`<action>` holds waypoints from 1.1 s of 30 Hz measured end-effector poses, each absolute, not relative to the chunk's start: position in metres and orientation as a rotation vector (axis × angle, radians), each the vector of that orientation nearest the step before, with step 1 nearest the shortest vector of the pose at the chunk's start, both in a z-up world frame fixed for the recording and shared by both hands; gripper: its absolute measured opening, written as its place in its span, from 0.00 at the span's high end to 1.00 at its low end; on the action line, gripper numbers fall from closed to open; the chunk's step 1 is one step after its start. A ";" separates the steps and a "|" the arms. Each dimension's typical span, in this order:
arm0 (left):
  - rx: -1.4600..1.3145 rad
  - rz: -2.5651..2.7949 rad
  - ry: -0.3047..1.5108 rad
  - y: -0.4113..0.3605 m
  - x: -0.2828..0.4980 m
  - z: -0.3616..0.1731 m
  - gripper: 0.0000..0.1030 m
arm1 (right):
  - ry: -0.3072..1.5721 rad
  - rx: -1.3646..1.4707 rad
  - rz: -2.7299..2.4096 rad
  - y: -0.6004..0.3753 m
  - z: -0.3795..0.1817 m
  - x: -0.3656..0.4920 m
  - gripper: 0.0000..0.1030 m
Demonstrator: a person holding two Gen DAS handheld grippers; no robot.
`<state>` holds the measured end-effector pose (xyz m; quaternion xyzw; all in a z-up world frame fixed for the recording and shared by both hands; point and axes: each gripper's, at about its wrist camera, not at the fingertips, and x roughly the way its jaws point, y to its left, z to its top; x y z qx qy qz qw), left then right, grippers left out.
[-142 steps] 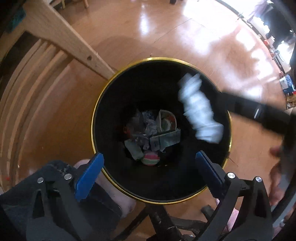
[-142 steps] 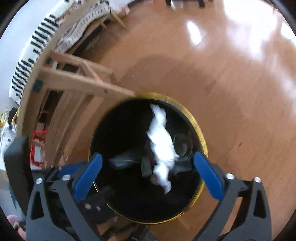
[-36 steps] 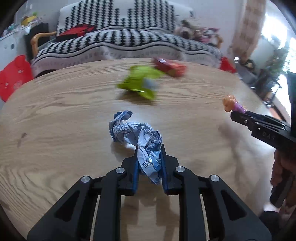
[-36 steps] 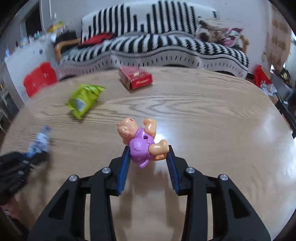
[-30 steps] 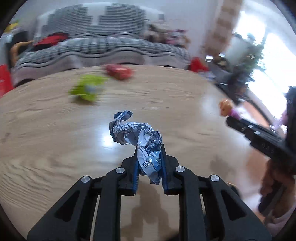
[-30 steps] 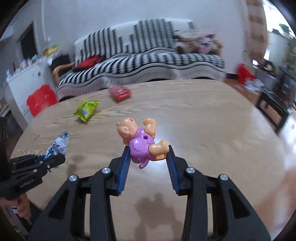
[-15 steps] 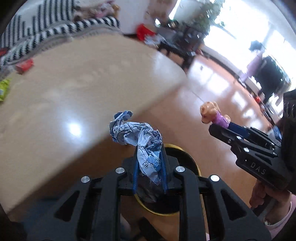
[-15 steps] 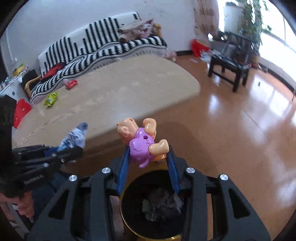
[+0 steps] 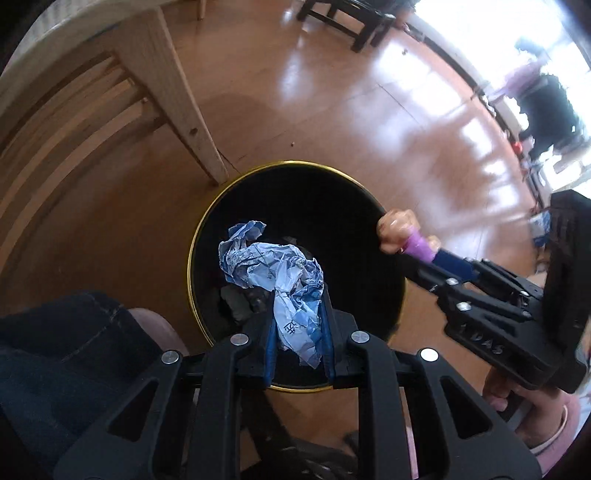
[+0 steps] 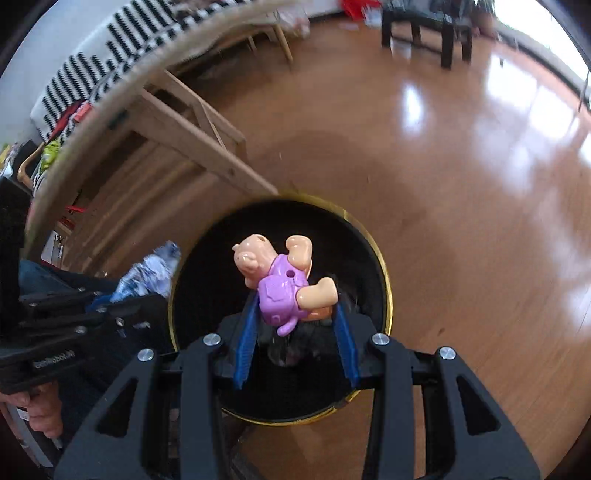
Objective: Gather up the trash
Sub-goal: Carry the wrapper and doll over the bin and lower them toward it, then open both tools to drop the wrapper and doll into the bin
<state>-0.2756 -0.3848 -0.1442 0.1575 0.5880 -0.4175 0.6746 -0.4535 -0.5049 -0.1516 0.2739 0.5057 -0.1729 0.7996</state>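
My left gripper (image 9: 297, 332) is shut on a crumpled blue and white wrapper (image 9: 269, 266) and holds it over the mouth of a black bin with a gold rim (image 9: 207, 225). My right gripper (image 10: 293, 328) is shut on a small pig toy in a purple outfit (image 10: 280, 284) and holds it above the same bin (image 10: 384, 273). The right gripper with the toy (image 9: 402, 236) shows at the bin's right rim in the left wrist view. The left gripper with the wrapper (image 10: 147, 273) shows at the bin's left rim in the right wrist view. Dark trash lies at the bin's bottom.
The bin stands on a shiny wooden floor (image 9: 332, 110) beside a light wooden table leg (image 9: 173, 92). The table edge (image 10: 110, 92) curves above on the left, with a striped sofa (image 10: 92, 55) behind. A dark stool (image 10: 424, 33) stands farther off. My knee (image 9: 74, 343) is left of the bin.
Both grippers have swung from over the table down to above the bin, each still holding its item. The camera views now look straight down into the bin.
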 end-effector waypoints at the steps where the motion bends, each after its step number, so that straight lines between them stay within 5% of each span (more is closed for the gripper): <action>1: 0.389 -0.942 1.297 -0.388 -0.277 -0.145 0.82 | 1.096 0.598 -0.370 -0.505 -0.158 -0.455 0.62; 28: 0.468 -0.903 1.343 -0.390 -0.269 -0.169 0.79 | 1.154 0.545 -0.369 -0.492 -0.160 -0.435 0.62; 29: 0.460 -0.896 1.345 -0.390 -0.269 -0.168 0.69 | 1.162 0.539 -0.373 -0.492 -0.161 -0.434 0.62; 30: 0.445 -0.894 1.344 -0.389 -0.268 -0.168 0.42 | 1.161 0.530 -0.375 -0.491 -0.160 -0.433 0.53; 31: 0.424 -0.886 1.320 -0.387 -0.267 -0.164 0.26 | 1.159 0.520 -0.380 -0.491 -0.159 -0.433 0.43; 32: 0.405 -0.877 1.286 -0.385 -0.266 -0.159 0.09 | 1.153 0.503 -0.385 -0.490 -0.157 -0.433 0.22; 33: 0.377 -0.871 1.248 -0.382 -0.265 -0.153 0.09 | 1.150 0.480 -0.383 -0.488 -0.154 -0.431 0.15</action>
